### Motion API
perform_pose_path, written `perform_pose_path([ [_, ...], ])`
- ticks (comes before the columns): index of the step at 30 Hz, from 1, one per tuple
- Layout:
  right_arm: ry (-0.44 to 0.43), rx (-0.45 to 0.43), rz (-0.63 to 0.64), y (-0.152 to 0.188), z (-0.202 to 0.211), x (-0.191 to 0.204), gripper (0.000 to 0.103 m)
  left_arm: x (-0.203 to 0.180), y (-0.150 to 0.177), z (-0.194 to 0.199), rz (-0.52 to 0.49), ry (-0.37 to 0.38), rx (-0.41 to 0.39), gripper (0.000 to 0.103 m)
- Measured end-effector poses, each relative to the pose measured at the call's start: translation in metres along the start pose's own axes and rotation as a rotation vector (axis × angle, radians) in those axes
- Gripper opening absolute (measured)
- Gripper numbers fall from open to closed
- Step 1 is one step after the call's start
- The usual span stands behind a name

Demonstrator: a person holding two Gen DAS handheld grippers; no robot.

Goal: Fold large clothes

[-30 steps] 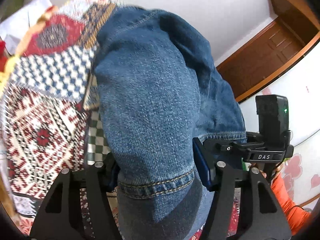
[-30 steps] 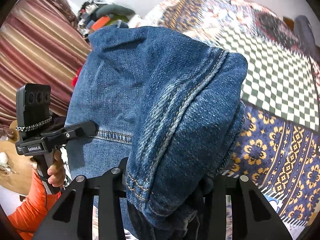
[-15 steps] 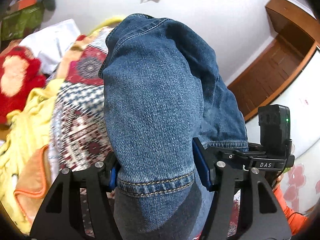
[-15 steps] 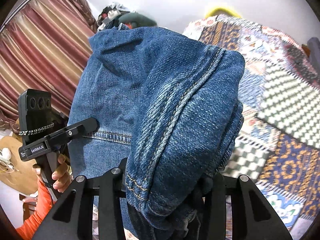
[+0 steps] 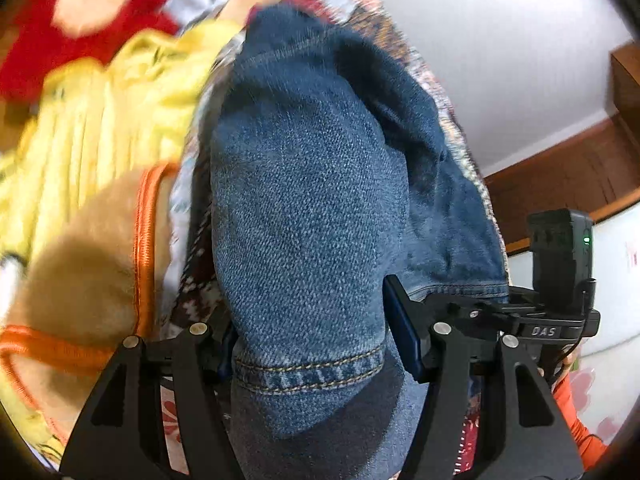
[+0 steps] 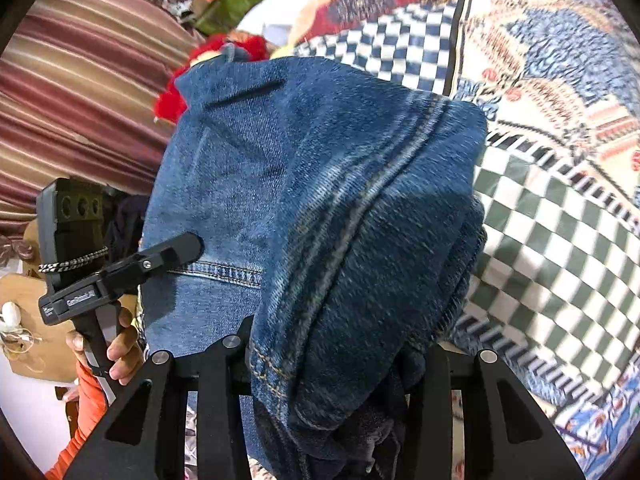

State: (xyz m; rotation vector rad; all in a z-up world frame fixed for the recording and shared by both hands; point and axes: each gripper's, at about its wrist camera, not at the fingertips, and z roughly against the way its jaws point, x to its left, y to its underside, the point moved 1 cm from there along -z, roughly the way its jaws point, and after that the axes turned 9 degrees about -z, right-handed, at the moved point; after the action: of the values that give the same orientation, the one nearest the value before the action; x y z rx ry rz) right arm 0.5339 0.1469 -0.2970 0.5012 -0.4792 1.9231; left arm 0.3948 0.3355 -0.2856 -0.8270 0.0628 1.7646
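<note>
A pair of blue denim jeans (image 5: 308,216) hangs folded between my two grippers, held up above a patterned bedspread (image 6: 552,128). My left gripper (image 5: 316,352) is shut on the hem end of the jeans. My right gripper (image 6: 332,356) is shut on a thick bunched fold of the jeans (image 6: 320,208). The right gripper also shows at the right of the left wrist view (image 5: 532,320), and the left gripper at the left of the right wrist view (image 6: 120,268), both clamped on the denim edge. The fingertips are hidden by cloth.
A yellow garment (image 5: 100,128), a red plush item (image 5: 80,12) and an orange-trimmed cloth (image 5: 80,280) lie to the left on the bed. A striped curtain (image 6: 72,92) hangs at the left. A wooden door frame (image 5: 560,184) and white wall stand to the right.
Both grippers have swung with the jeans towards the head of the bed, so the yellow and red items now fill the left view. Both grips are unchanged.
</note>
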Motion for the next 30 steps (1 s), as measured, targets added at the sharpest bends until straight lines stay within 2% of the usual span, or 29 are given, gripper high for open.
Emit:
perform_pose_path([
  [4, -0.004, 0.038, -0.014, -0.012, -0.013, -0.006, 0.041, 0.027, 0.007, -0.018, 0.059, 0.037, 0.018, 0.063],
  [8, 0.004, 0.059, 0.001, -0.016, -0.019, -0.017, 0.060, 0.032, 0.019, -0.018, 0.051, 0.039, 0.005, 0.067],
  [9, 0.008, 0.061, -0.002, -0.014, -0.017, -0.022, 0.065, 0.034, 0.022, -0.019, 0.048, 0.026, 0.004, 0.068],
  [12, -0.004, 0.059, -0.026, -0.008, -0.008, -0.030, 0.068, 0.033, 0.030, -0.013, 0.033, -0.008, -0.005, 0.068],
  [17, 0.011, -0.003, -0.025, 0.026, 0.024, -0.042, 0.068, 0.008, 0.048, 0.017, -0.059, -0.168, -0.027, 0.068],
  [20, 0.068, -0.069, 0.028, 0.040, 0.053, -0.033, 0.068, -0.014, 0.058, 0.032, -0.131, -0.258, -0.044, 0.068],
  [23, 0.104, -0.163, 0.101, 0.056, 0.085, -0.008, 0.068, -0.043, 0.067, 0.058, -0.201, -0.312, -0.103, 0.068],
  [26, 0.129, -0.287, 0.177, 0.077, 0.126, 0.017, 0.068, -0.079, 0.070, 0.088, -0.265, -0.347, -0.197, 0.068],
  [30, 0.132, -0.485, 0.297, 0.120, 0.184, 0.058, 0.068, -0.135, 0.080, 0.143, -0.342, -0.360, -0.378, 0.068],
])
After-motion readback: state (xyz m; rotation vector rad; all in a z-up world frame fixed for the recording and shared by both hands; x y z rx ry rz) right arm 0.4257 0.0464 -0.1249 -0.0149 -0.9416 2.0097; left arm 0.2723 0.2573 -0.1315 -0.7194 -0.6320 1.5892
